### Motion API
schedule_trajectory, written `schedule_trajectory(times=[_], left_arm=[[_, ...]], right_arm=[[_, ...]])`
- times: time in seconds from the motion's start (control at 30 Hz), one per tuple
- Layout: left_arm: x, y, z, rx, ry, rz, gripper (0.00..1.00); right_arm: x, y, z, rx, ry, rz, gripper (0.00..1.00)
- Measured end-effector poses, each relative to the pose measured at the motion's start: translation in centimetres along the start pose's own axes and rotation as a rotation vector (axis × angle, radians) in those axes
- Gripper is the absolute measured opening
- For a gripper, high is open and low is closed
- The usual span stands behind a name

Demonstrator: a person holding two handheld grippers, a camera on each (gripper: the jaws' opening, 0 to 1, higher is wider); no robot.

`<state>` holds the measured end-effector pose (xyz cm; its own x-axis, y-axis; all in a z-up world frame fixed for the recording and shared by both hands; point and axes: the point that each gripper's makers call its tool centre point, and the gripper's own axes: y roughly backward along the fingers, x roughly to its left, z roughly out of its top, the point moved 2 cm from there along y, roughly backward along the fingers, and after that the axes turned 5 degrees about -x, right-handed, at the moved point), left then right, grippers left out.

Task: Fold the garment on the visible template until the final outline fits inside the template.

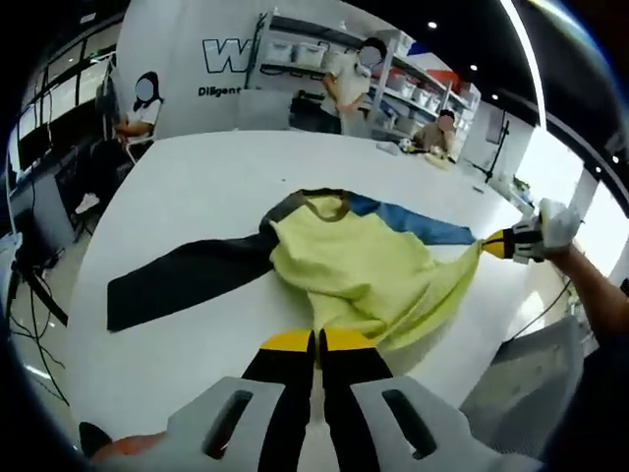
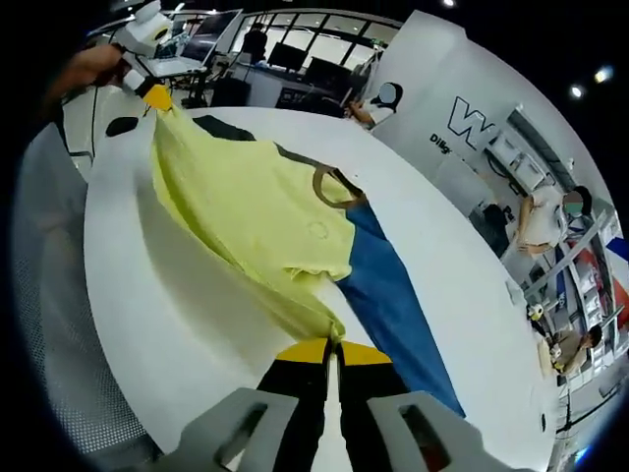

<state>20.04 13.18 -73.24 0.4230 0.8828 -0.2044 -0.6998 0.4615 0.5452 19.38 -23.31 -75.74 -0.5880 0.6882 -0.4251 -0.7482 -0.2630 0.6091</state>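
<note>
A long-sleeved garment with a yellow body, a black sleeve and a blue sleeve lies on the white table. My left gripper is shut on the yellow hem at the near edge. To the right, the right gripper pinches another corner of the hem, pulled taut and lifted. In the right gripper view, my right gripper is shut on the yellow fabric beside the blue sleeve. The left gripper holds the far corner. The brown collar lies flat.
Seated and standing people are behind the table, near shelves and a white wall panel with lettering. The table's rounded edge borders a grey perforated surface. Desks with monitors stand beyond.
</note>
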Motion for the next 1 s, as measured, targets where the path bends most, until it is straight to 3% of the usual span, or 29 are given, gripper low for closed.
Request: schedule_trajectory(times=[0.1,0.23,0.37,0.5,0.73,1.0], left_arm=[[0.0,0.2,0.6,-0.024,0.043,-0.008,0.00],[0.1,0.2,0.3,-0.008,0.049,-0.004,0.00],[-0.1,0.0,-2.6,0.108,0.003,0.001,0.00],[-0.6,-0.1,-4.5,0.166,-0.006,-0.015,0.00],[-1.0,-0.4,-8.2,0.287,-0.030,-0.032,0.00],[-0.7,-0.7,-10.8,0.324,-0.032,-0.022,0.00]], right_arm=[[-0.5,0.2,0.1,0.001,0.003,-0.027,0.00],[-0.3,0.1,-0.2,0.019,0.030,-0.027,0.00],[0.7,-0.1,-0.7,0.043,0.033,0.010,0.00],[1.4,-0.1,-1.3,0.069,0.031,0.042,0.00],[3.5,0.1,-3.4,0.155,-0.003,0.158,0.00],[5.8,0.3,-5.0,0.203,-0.012,0.251,0.00]])
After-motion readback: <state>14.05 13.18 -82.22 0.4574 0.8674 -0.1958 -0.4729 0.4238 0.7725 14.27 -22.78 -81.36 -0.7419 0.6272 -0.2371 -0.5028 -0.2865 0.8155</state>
